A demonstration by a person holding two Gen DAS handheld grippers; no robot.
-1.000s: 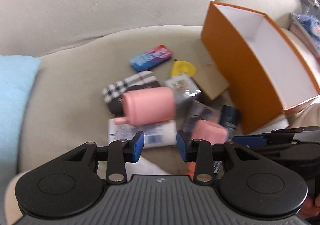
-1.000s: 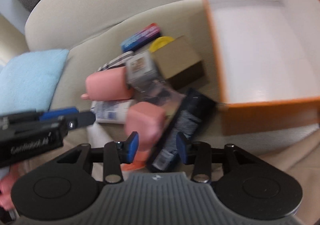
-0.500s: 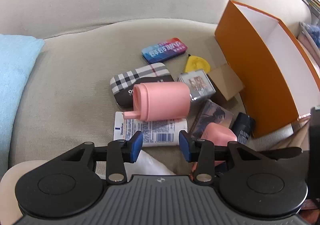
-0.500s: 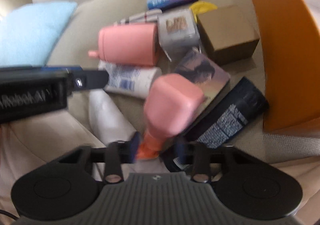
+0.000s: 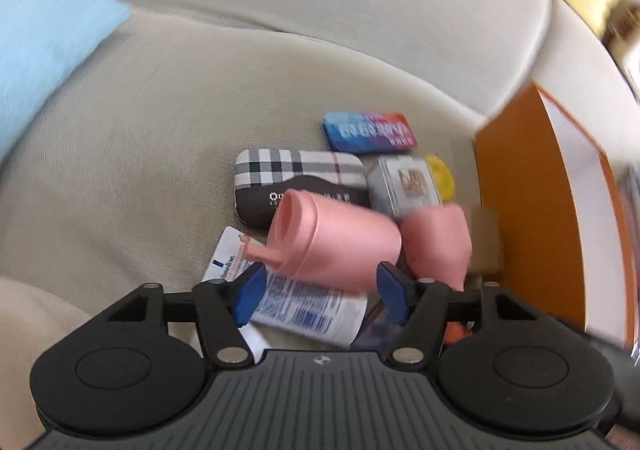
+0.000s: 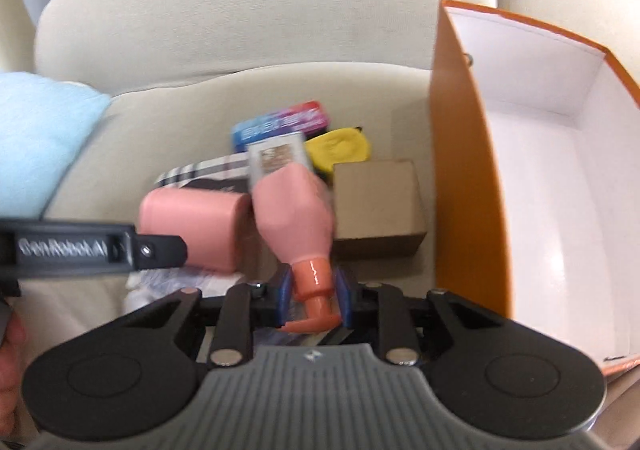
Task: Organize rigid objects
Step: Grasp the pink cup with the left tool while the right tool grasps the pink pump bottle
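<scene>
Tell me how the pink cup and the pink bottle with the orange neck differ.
The pink cup lies on its side on the sofa, ungripped; the pink bottle is raised, its neck between the closing right gripper pads. The cup is a wide cylinder with an open mouth; the bottle tapers to a narrow orange neck. Both are matte pink.

On a beige sofa [image 6: 248, 30], bare cushion lies open between the blue pillow [image 6: 36, 130] at left and a tight clutter at centre: plaid case [image 5: 296, 178], pink cup [image 5: 340, 246], white tube [image 5: 304, 310], silver box [image 5: 404, 182], brown box [image 6: 376, 202] and yellow piece [image 6: 340, 148], touching or overlapping, with no clear lane among them. The orange box [image 6: 460, 170] walls off the right, its white interior open from above. The left tongs [image 6: 160, 250] reach in across the cup.
</scene>
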